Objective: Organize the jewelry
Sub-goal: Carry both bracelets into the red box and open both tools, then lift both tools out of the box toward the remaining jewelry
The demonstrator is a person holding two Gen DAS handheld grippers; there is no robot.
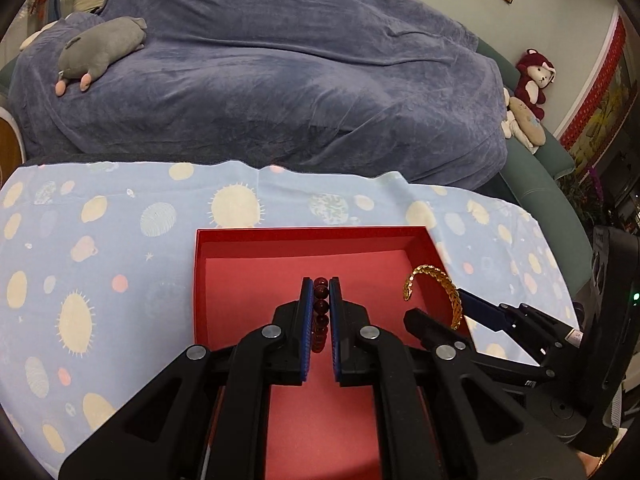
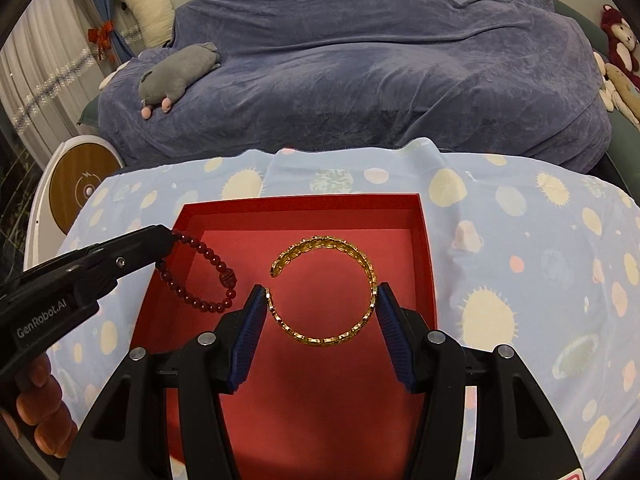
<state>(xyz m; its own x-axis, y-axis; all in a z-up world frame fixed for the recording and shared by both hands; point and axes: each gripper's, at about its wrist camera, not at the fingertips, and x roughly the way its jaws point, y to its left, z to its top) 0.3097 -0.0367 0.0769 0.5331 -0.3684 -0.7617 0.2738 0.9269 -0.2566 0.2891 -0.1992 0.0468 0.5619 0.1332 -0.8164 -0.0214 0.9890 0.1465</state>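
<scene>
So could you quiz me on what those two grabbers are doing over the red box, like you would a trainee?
1. True or false: the left gripper is shut on the red bead bracelet.
2. The right gripper holds: A) a gold bangle B) a silver ring C) nothing.
3. Fill in: both pieces hang over the open red ____.

Key: 1 true; 2 A; 3 box.

The box (image 2: 426,248) sits on the bench (image 2: 520,240). Over the box hang 2 bracelets: the bead bracelet (image 2: 200,276) on its left side, the chain bracelet (image 2: 328,292) to its right. Behind the box is a covered sofa (image 2: 360,60).
</scene>
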